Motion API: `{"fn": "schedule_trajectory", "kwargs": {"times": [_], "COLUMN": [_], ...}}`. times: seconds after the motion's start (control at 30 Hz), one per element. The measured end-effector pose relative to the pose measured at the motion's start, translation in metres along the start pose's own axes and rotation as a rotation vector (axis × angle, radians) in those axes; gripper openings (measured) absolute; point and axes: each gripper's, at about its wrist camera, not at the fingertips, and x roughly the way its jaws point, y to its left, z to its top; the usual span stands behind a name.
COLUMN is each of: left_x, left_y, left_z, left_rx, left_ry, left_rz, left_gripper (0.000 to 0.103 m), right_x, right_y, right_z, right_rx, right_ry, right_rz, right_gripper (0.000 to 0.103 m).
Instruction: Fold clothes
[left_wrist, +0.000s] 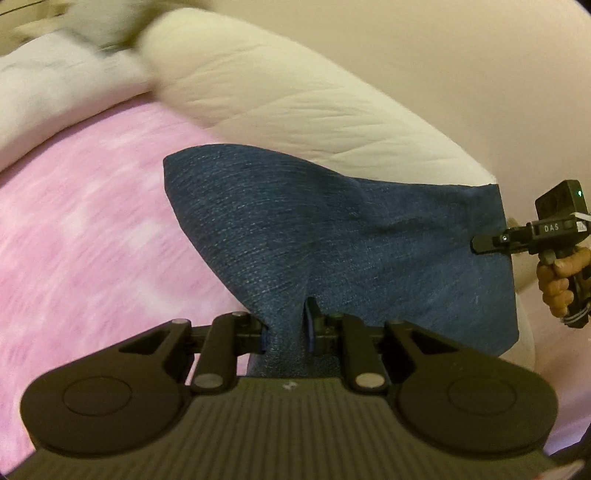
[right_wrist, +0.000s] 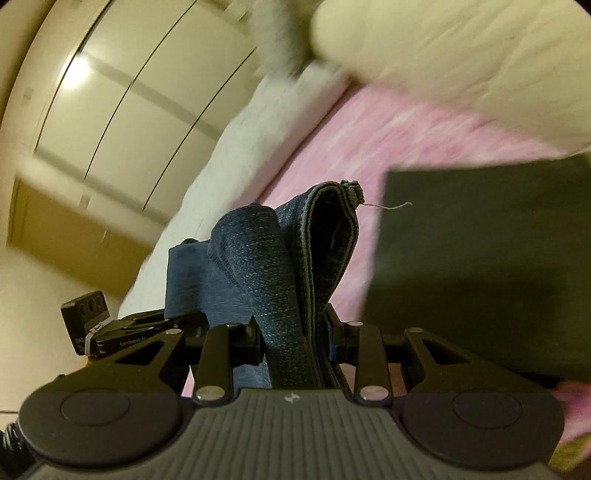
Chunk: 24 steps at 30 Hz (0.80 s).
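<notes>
A blue denim garment (left_wrist: 351, 236) hangs stretched in the air between my two grippers, above a pink bedspread (left_wrist: 81, 229). My left gripper (left_wrist: 288, 332) is shut on one bunched corner of the denim. In the left wrist view my right gripper (left_wrist: 480, 243) grips the denim's far right edge. In the right wrist view my right gripper (right_wrist: 295, 343) is shut on a thick folded hem of the denim (right_wrist: 280, 258). The left gripper's body (right_wrist: 110, 332) shows at the lower left there.
A cream quilted pillow (left_wrist: 295, 96) and a white pillow (left_wrist: 51, 85) lie at the head of the bed. A dark flat cloth (right_wrist: 480, 266) lies on the bedspread at the right. Wardrobe doors (right_wrist: 118, 110) stand beyond the bed.
</notes>
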Motion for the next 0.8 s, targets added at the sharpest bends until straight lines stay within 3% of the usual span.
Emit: {"fn": "schedule_trajectory", "kwargs": {"times": [0.13,0.2,0.47,0.57,0.7,0.8], "left_x": [0.057,0.090,0.224,0.231,0.223,0.215], "left_y": [-0.024,-0.028,0.007,0.017,0.024,0.026], "left_z": [0.048,0.062,0.047,0.038,0.037,0.046], "left_rx": [0.059,0.065,0.006,-0.039,-0.083,-0.093], "left_ry": [0.073,0.108,0.261,0.260,0.253,0.240], "left_rz": [-0.037,-0.044,-0.013,-0.014,-0.014,0.005], "left_gripper": [0.014,0.014,0.019,0.024,0.034,0.034], "right_x": [-0.039,-0.032,-0.004,0.002,0.006,0.002], "right_y": [-0.043,-0.074,-0.200,-0.226,-0.222,-0.216], "right_z": [0.027,0.033,0.056,0.058,0.056,0.051], "right_rx": [0.084,0.119,0.260,0.290,0.286,0.311], "right_ry": [-0.067,-0.065,-0.056,-0.069,-0.071,-0.095], "right_rz": [-0.036,-0.042,-0.065,-0.017,-0.008,-0.016], "right_gripper": [0.030,0.030,0.032,0.034,0.038,0.040]}}
